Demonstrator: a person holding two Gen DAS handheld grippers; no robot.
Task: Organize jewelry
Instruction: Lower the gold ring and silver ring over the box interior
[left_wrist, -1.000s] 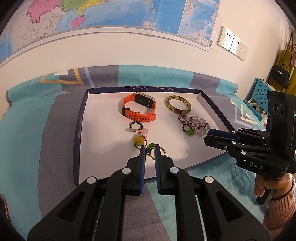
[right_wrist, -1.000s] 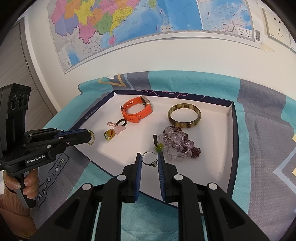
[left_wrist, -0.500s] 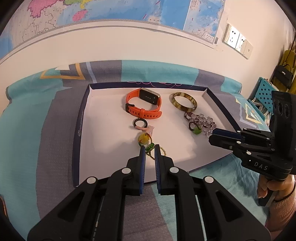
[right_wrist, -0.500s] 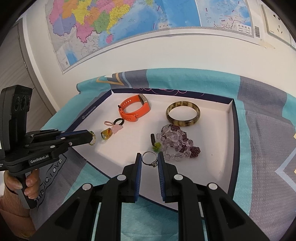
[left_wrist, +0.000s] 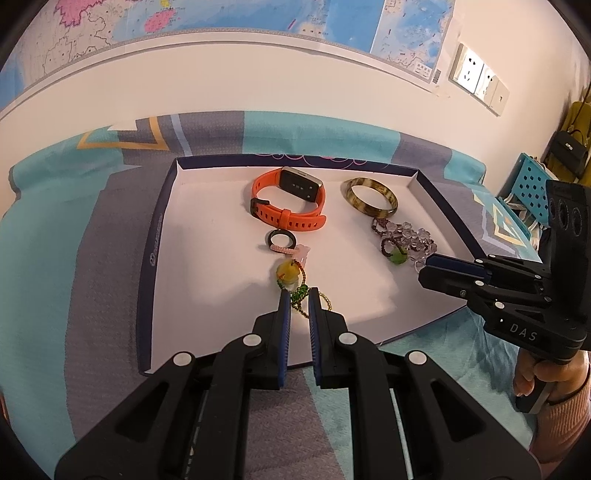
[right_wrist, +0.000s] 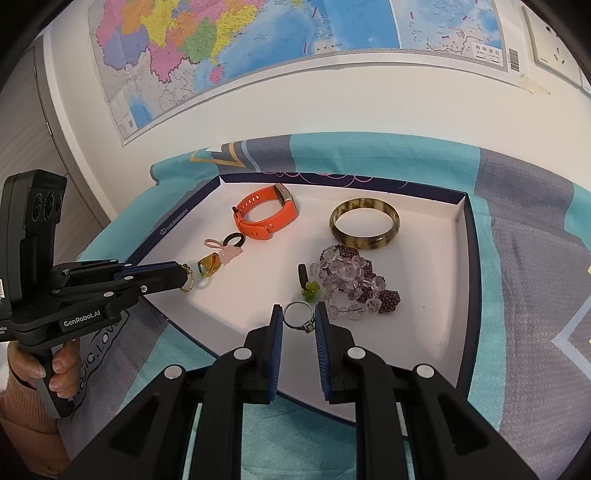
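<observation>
Silver ring (right_wrist: 297, 316): pinched between right gripper (right_wrist: 298, 320) fingertips, above tray (right_wrist: 464, 258) near edge.
Left gripper (left_wrist: 296, 303): clamped on green-beaded pendant cord (left_wrist: 297, 295), amber pendant (left_wrist: 286, 274) dangling beside orange watch (left_wrist: 286, 201).

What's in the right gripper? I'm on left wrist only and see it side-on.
Observer: A thin silver ring, pinched across its band between the two fingers of the right gripper.
Operator: Plain band?
Observer: No. A small setting sits at its lower right, next to the right-hand finger.
Operator: Where over the tray?
Observer: By the near edge of the tray, just in front of the green charm beside the bead bracelet. I can't tell whether the ring is lifted or touching the floor.
</observation>
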